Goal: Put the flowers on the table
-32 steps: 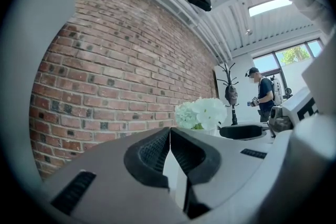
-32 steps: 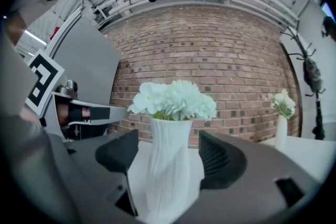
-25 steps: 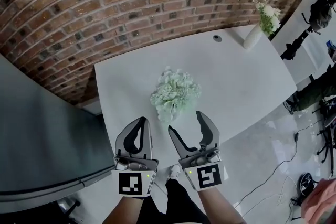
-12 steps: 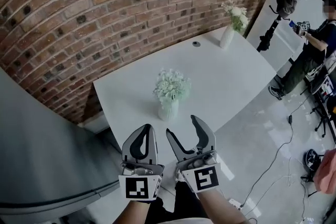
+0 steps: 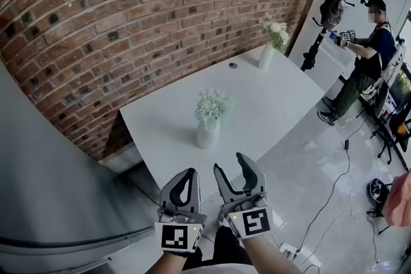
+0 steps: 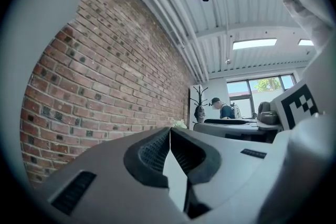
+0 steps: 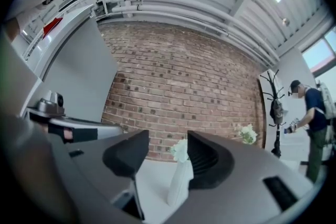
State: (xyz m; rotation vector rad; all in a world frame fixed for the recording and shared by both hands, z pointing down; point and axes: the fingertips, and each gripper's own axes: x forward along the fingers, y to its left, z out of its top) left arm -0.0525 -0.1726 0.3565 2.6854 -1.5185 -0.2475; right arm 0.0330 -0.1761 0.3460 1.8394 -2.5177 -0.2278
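A: Step in hand?
B: The flowers [image 5: 210, 107] stand on the bench [image 5: 276, 99], well apart from both grippers. Placement looks complete.
A: Jaws?
B: Left gripper [image 5: 187, 176]: together, empty. Right gripper [image 5: 231, 163]: closing on nothing. Next, hold clear.

On the table [image 5: 286, 106], a vase of flowers [image 5: 209, 120] stands near the middle; a second vase [image 5: 268, 48] sits at the far right corner, brick wall [image 5: 128, 16] behind.
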